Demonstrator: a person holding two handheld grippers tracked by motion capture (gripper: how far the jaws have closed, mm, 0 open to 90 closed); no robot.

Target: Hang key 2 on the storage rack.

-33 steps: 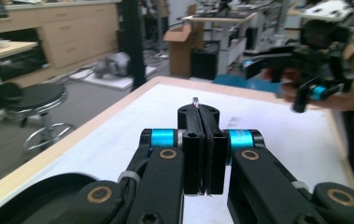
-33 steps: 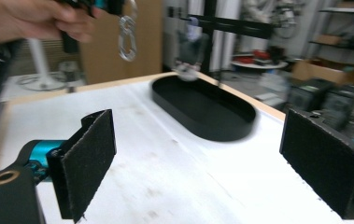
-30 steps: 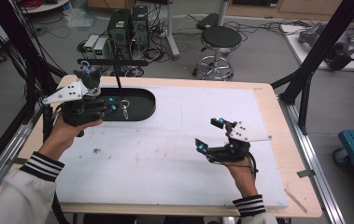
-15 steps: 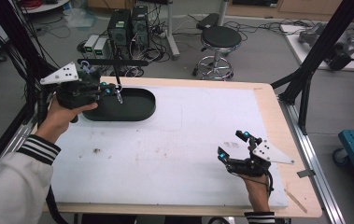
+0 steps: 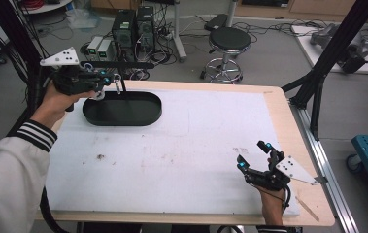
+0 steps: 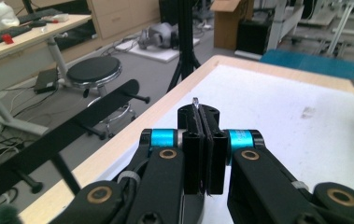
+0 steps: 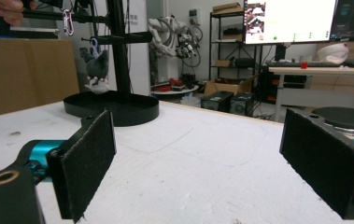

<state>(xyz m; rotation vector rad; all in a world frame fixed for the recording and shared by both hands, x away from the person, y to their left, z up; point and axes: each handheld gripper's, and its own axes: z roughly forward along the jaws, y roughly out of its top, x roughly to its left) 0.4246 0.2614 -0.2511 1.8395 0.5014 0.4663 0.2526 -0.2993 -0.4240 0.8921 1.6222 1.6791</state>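
Observation:
My left gripper (image 5: 105,78) is at the far left of the table, just above the rim of the black oval tray (image 5: 145,116). In the left gripper view its jaws (image 6: 198,116) are shut, with the tip of a thin metal piece (image 6: 194,100) poking out between them. A small grey plush keychain (image 5: 98,94) (image 7: 95,70) dangles under that gripper, beside the stand's post (image 5: 123,85). I cannot tell whether it hangs from the gripper or from the stand. A silver carabiner (image 5: 117,83) (image 7: 66,21) hangs near the top bar (image 5: 118,64). My right gripper (image 5: 253,155) (image 7: 198,154) stands open and empty, low over the front right.
The stand rises from the tray and carries a horizontal bar with pegs (image 6: 72,126). A white mat (image 5: 186,145) covers the wooden table. A stool (image 5: 227,41) and computer boxes (image 5: 133,24) stand on the floor beyond the far edge.
The left hand has lifted and drawn left, from over the tray to its left end by the stand's bar. The right hand has moved right and down toward the front right corner.

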